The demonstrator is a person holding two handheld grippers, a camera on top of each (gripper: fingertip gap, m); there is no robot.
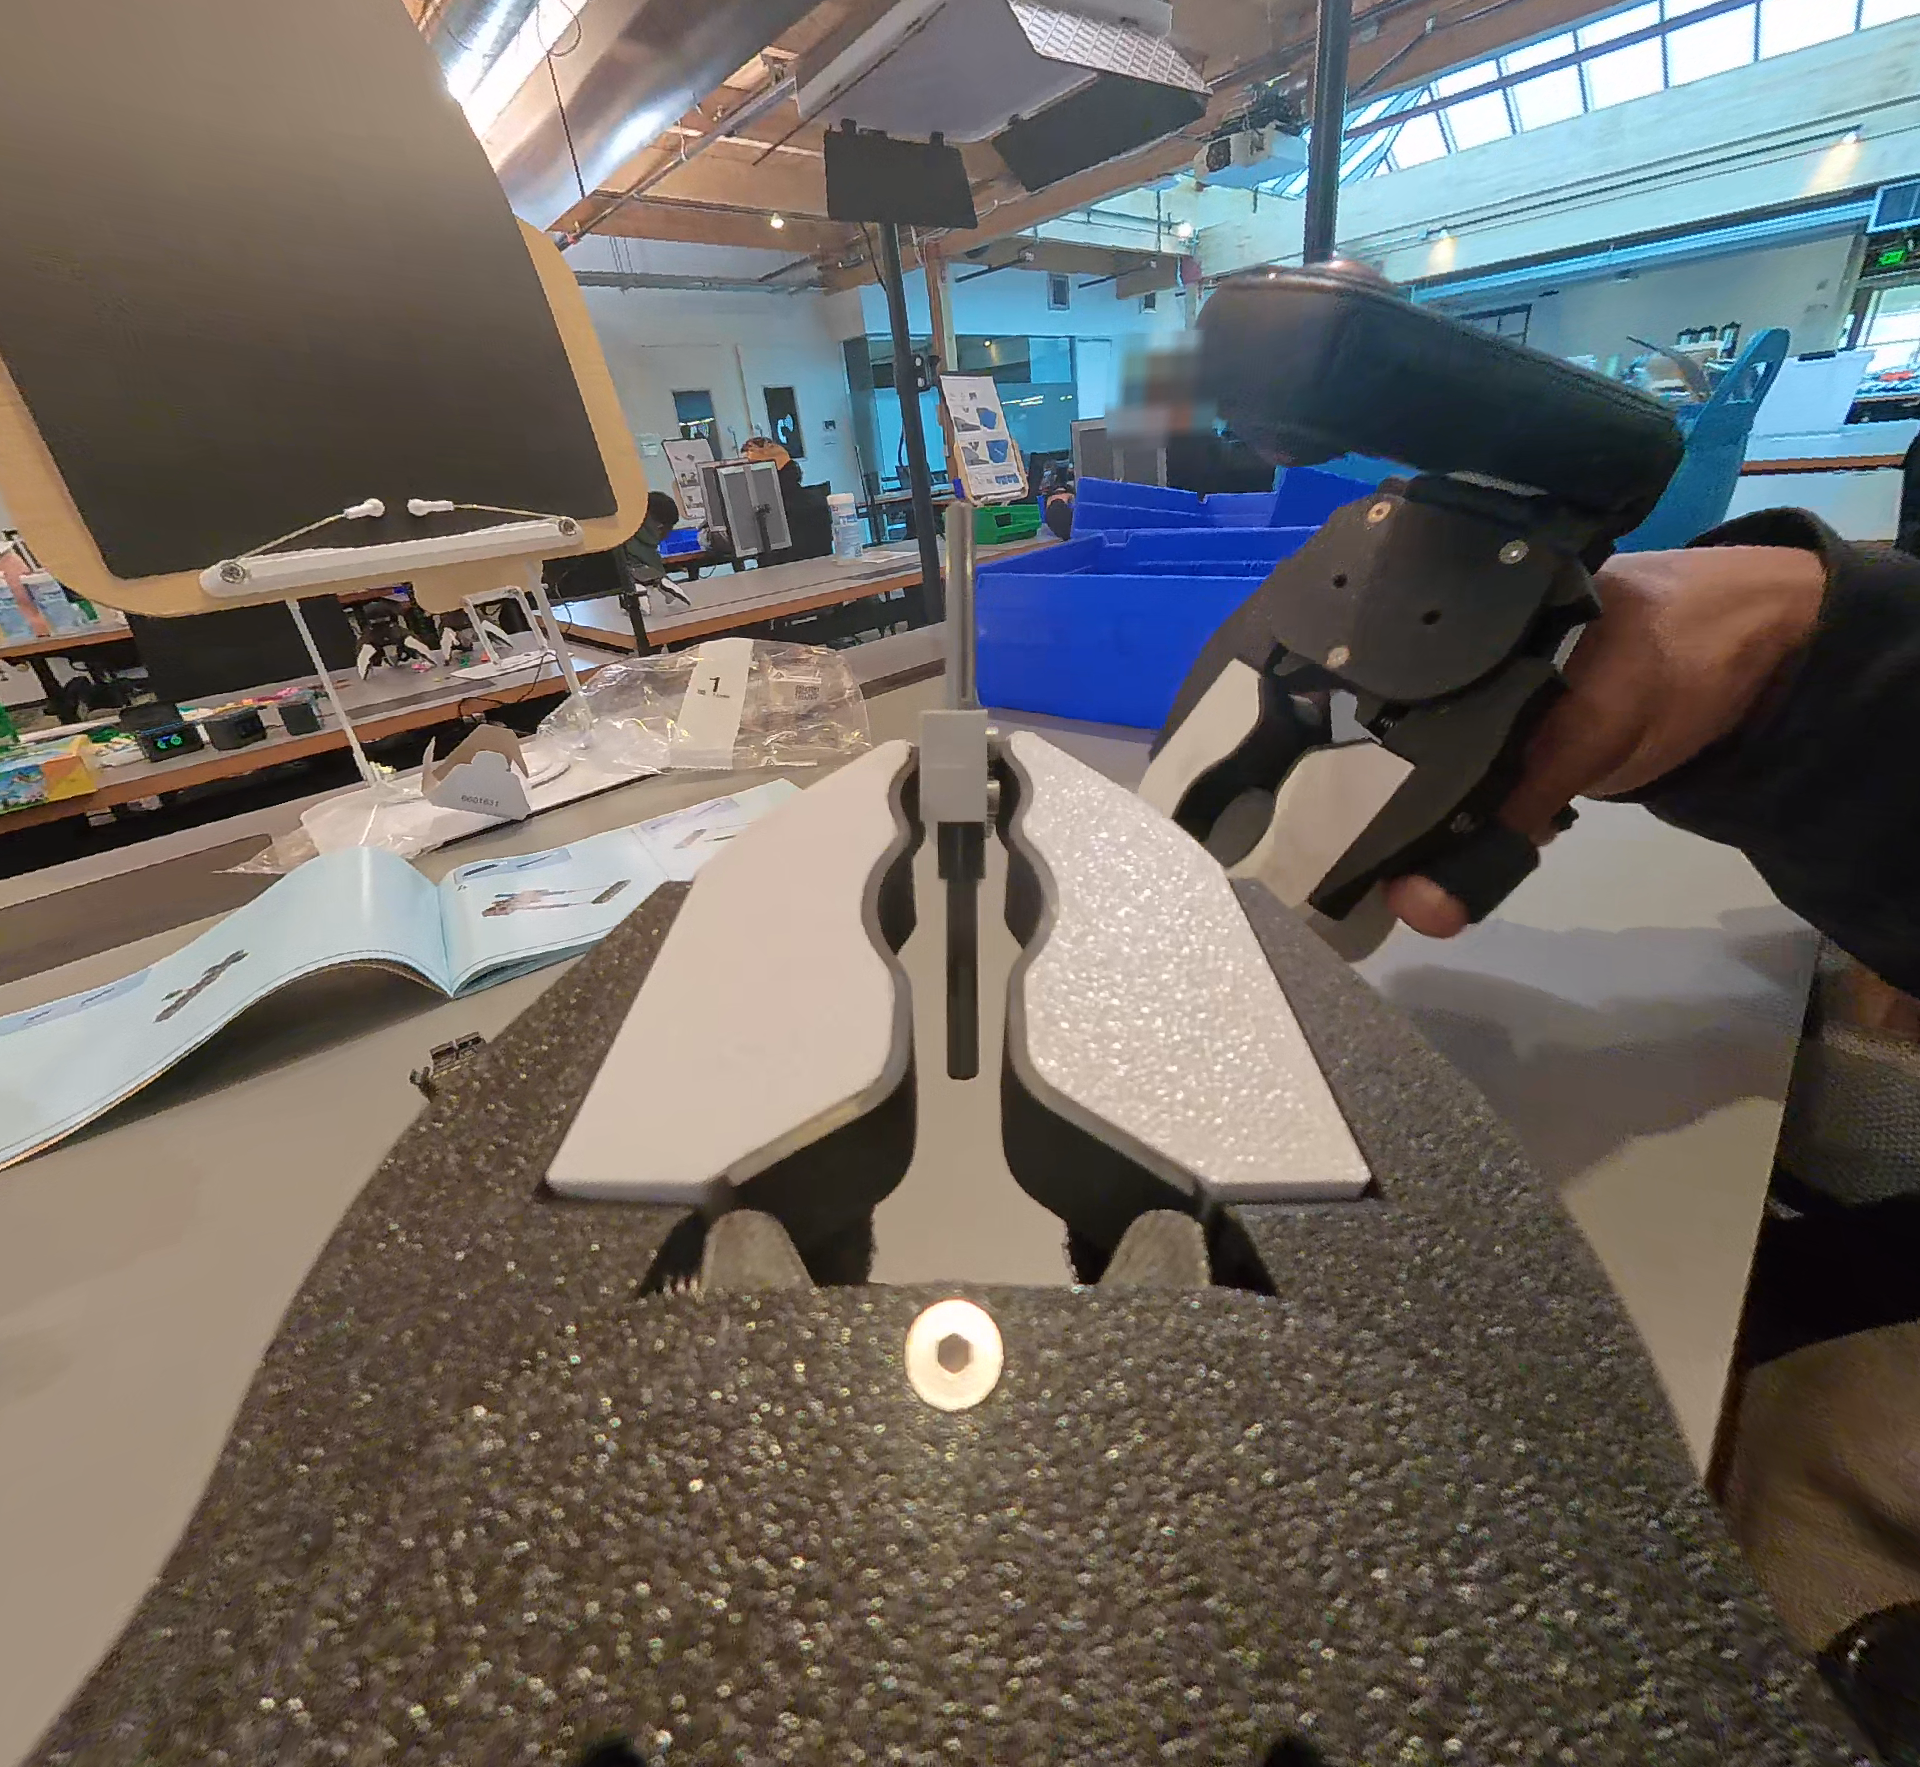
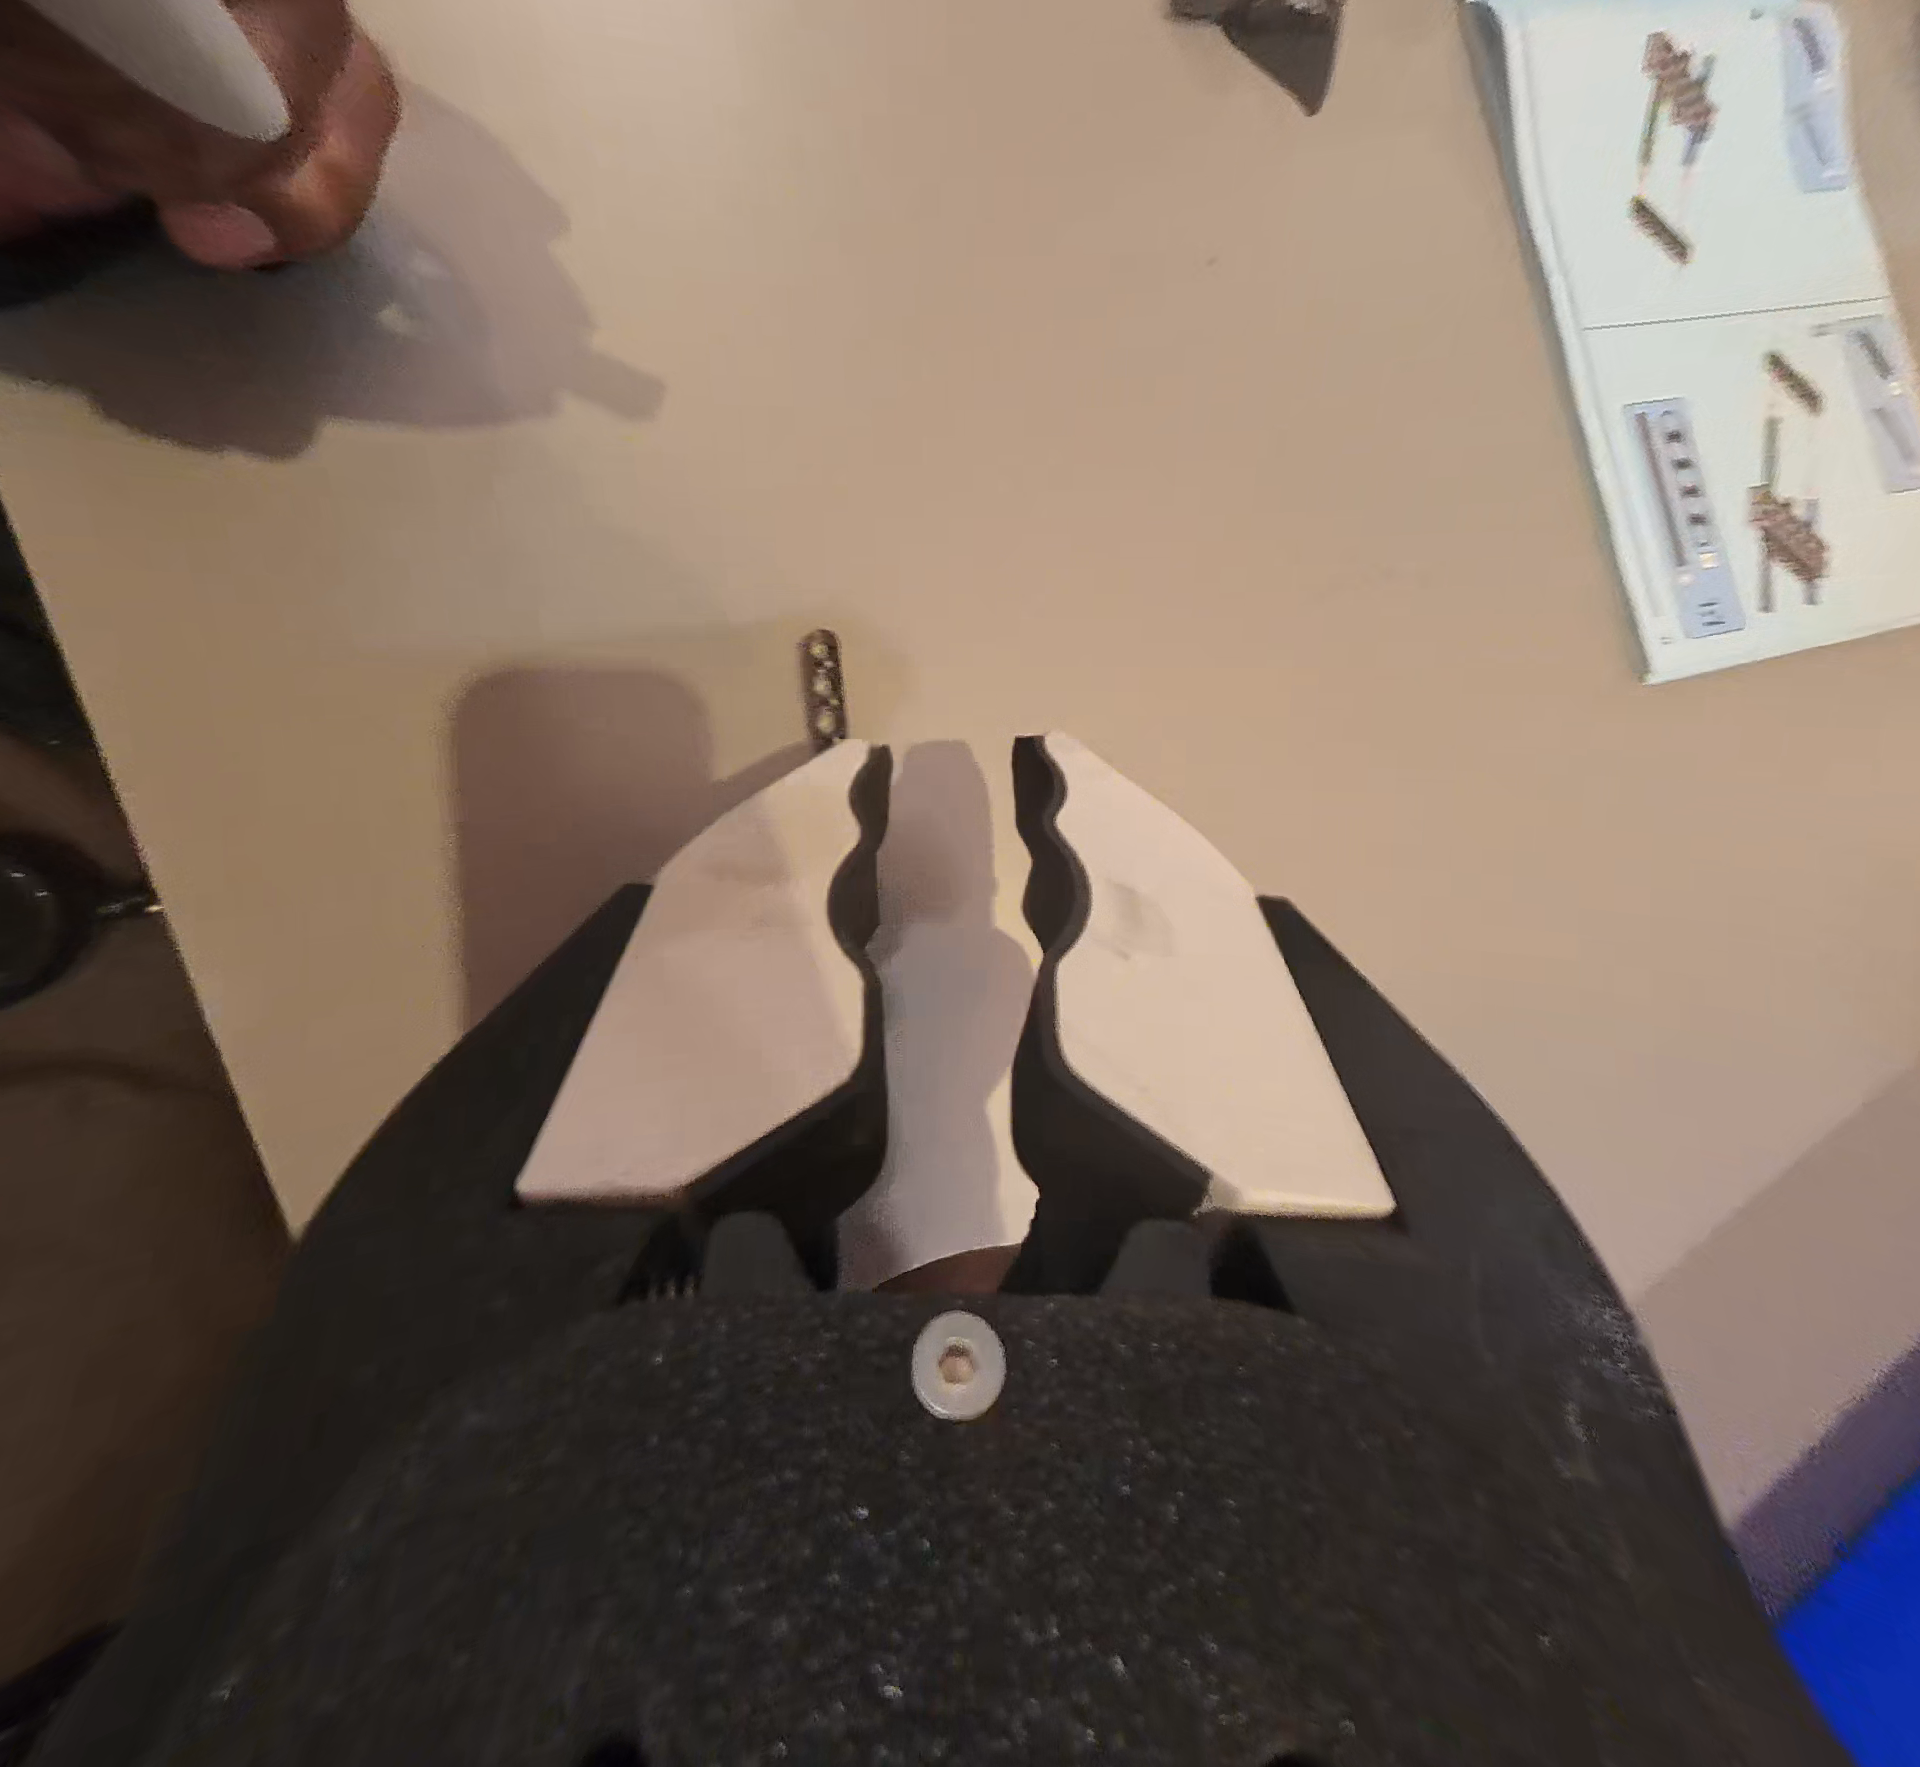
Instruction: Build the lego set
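The left claw (image 1: 958, 782) is clamped on a grey axle assembly (image 1: 954, 761); keep that upright. The right claw (image 2: 951, 761) stands apart and bare, the small holed beam (image 2: 824, 683) just upper left of its tips on the desk (image 2: 1039, 367), so centre over it first.

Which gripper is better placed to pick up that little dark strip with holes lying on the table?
The right gripper: its jaws are open and empty, just beside the strip. The left gripper already grips a grey piece.

A thin rod piece (image 1: 957, 782) stands between the left gripper's (image 1: 957, 761) fingertips. A booklet (image 1: 312, 928) lies on the table (image 1: 1507, 1000) to its left, a bag (image 1: 717, 699) ahead, and the right gripper (image 1: 1278, 813) to its right. A small holed bar (image 2: 824, 683) lies just ahead-left of the right gripper's tips.
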